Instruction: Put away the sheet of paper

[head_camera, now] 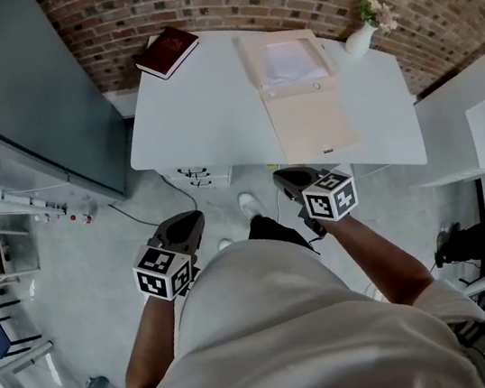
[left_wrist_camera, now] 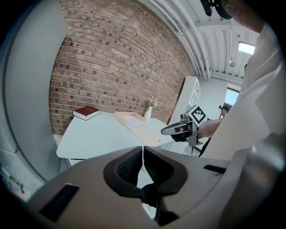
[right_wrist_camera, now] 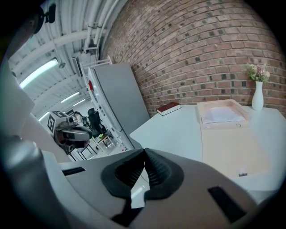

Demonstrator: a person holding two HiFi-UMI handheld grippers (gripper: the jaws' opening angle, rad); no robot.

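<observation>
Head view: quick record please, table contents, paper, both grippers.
table: white, rounded corners
book: dark red, closed, far left corner
box: beige, open, lid lying flat toward the near edge
paper: white sheets in the box's tray
vase: white, with flowers, far right corner
left gripper: shut, empty, short of the table
right gripper: shut, empty, at the near edge by the lid
</observation>
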